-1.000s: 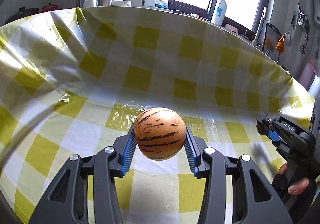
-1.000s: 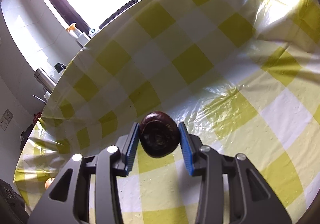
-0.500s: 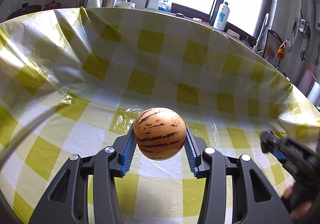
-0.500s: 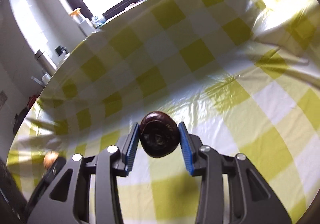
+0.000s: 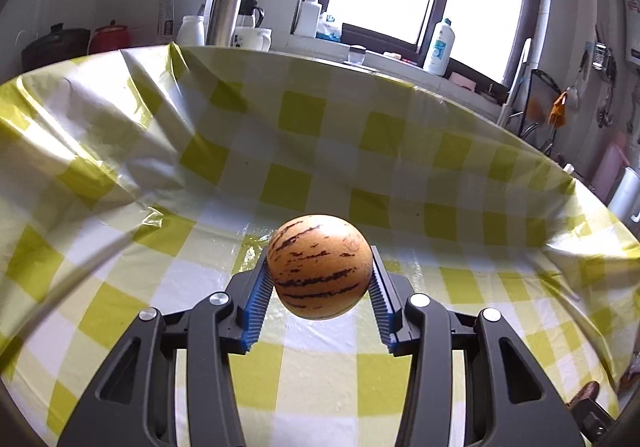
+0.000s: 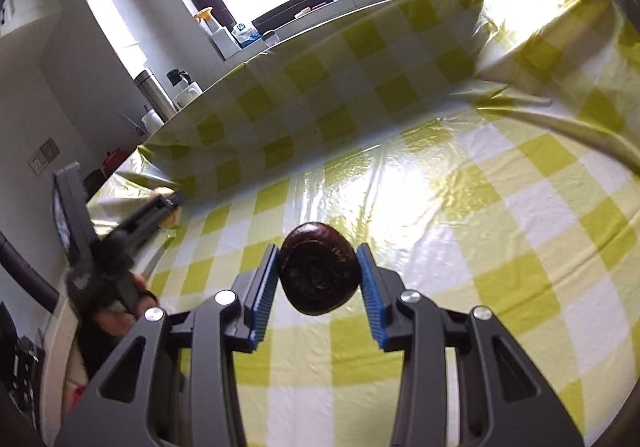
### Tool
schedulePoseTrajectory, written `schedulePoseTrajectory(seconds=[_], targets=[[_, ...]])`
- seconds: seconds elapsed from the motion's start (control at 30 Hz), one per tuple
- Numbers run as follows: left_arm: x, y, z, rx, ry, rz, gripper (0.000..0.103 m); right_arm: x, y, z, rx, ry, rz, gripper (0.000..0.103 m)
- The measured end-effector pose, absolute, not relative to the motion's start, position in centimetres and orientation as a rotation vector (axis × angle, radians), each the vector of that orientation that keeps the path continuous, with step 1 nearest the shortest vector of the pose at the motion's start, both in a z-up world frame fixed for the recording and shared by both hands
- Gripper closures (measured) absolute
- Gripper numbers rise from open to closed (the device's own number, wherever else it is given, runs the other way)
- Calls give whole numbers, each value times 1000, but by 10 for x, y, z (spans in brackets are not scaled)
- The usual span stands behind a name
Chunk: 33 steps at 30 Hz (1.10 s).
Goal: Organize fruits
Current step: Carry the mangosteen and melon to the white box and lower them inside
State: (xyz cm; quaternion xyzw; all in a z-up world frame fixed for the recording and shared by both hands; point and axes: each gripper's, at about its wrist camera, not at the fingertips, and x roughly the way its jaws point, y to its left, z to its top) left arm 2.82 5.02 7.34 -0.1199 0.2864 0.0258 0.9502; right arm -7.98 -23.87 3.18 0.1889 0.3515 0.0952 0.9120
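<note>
A: The left gripper [image 5: 318, 281] pinches an orange fruit with dark stripes [image 5: 319, 265] between its blue ribbed pads [image 5: 256, 301], held clear above the yellow-checked tablecloth [image 5: 280, 135].

B: Which way does that fruit lie?

A: It is close to round, so no long axis stands out; its dark stripes run roughly side to side, from one pad toward the other.

B: And the other tool?

A: The right gripper [image 6: 318, 275] is clamped on a dark brown fruit [image 6: 318, 273], also lifted off the tablecloth. This fruit is slightly flattened, its wider span crossing from pad to pad, and a ringed end faces the camera. Whether that end is stem or blossom cannot be told.

B: Where are the two tools relative to the cloth?

A: Both hang over the near part of the cloth, whose far edge rises in folds. From the right wrist view the left gripper shows blurred over the cloth's left edge, a hand [image 6: 120, 311] wrapped around its handle. Beyond the cloth's far edge stand a steel flask [image 5: 226, 5], a spray bottle [image 5: 310, 9] and a white lotion bottle [image 5: 440, 47] by the window.
</note>
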Motion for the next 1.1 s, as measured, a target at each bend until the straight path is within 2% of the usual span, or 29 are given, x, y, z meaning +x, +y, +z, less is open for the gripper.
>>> schedulePoseTrajectory(seconds=[0.3, 0.57, 1.1], targets=[[-51, 26, 71, -148, 590, 2, 59, -129, -252, 27, 291, 749, 210, 63], [-88, -31, 60, -42, 631, -129, 59, -173, -276, 28, 251, 744, 189, 63], [-177, -150, 70, 174, 578, -375, 59, -268, -328, 37, 115, 667, 133, 63]])
